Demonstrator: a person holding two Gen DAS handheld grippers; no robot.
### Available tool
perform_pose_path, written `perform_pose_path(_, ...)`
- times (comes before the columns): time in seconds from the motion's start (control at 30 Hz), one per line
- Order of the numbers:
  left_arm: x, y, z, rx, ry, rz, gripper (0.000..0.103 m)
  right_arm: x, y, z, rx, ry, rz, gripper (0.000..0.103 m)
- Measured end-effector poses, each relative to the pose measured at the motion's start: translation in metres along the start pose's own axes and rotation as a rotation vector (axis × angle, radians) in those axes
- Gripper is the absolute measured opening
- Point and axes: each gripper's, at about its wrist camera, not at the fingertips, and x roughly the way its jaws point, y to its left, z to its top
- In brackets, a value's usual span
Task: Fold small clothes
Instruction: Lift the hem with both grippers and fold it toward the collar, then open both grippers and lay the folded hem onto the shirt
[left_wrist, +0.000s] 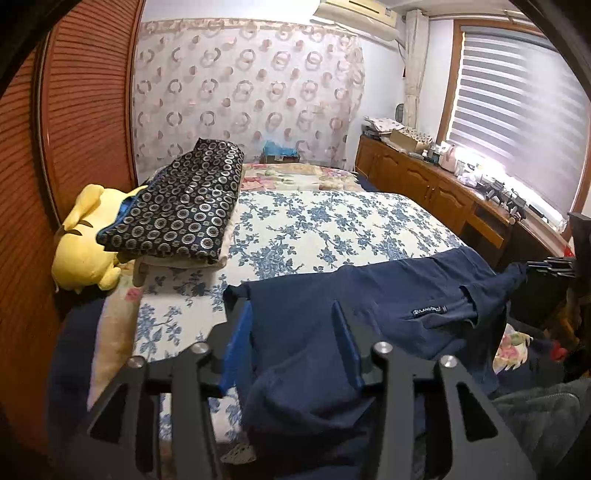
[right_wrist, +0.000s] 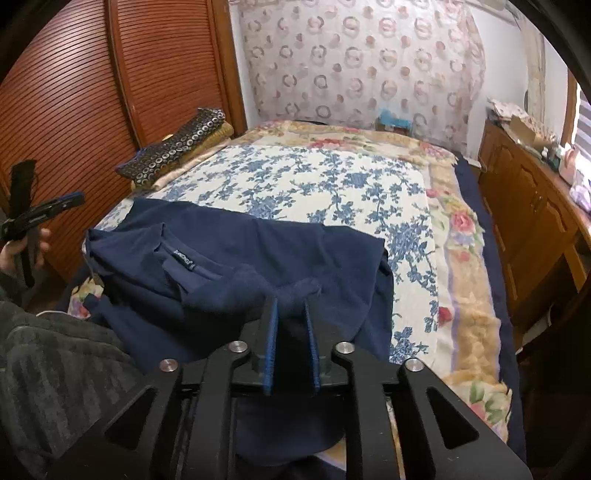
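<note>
A navy blue shirt (left_wrist: 369, 302) with a small label at the collar lies partly folded on the near edge of the bed; it also shows in the right wrist view (right_wrist: 258, 251). My left gripper (left_wrist: 291, 306) is open, its blue-padded fingers standing wide apart over the shirt's left part, with cloth lying between them. My right gripper (right_wrist: 290, 301) is shut on a fold of the navy shirt, the cloth bunched up between its pads. The left gripper also shows at the far left of the right wrist view (right_wrist: 55, 206), held in a hand.
The bed (left_wrist: 332, 221) has a blue floral cover. A folded dark circle-patterned cloth (left_wrist: 184, 206) and a yellow plush toy (left_wrist: 85, 236) lie at its left. A wooden wardrobe (left_wrist: 74, 110) stands left, and a cluttered wooden cabinet (left_wrist: 436, 184) runs along the right under the window.
</note>
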Motion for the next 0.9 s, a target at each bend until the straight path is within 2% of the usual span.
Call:
perform_pose_path(0.03, 0.004, 0.001, 0.000, 0.000, 0.001, 0.005, 0.052, -0.002, 0.000, -0.001, -0.003, -0.003, 0.000, 0.025)
perform_pose_path(0.1, 0.014, 0.003, 0.002, 0.002, 0.017, 0.008, 0.059, -0.005, 0.000, 0.000, -0.009, -0.010, -0.004, 0.032)
perform_pose_path(0.2, 0.033, 0.010, 0.003, 0.005, 0.050, 0.006, 0.059, -0.002, -0.003, 0.003, 0.000, -0.019, -0.027, 0.035)
perform_pose_path(0.5, 0.089, 0.036, 0.010, 0.009, 0.129, 0.049, 0.059, 0.041, -0.023, 0.021, 0.029, -0.037, -0.084, 0.037)
perform_pose_path(0.67, 0.117, 0.049, 0.015, 0.001, 0.172, 0.056, 0.059, 0.071, -0.047, 0.032, 0.093, -0.041, -0.099, 0.038)
perform_pose_path(0.9, 0.151, 0.051, 0.011, 0.002, 0.240, 0.051, 0.059, 0.112, -0.076, 0.042, 0.180, 0.008, -0.123, 0.038)
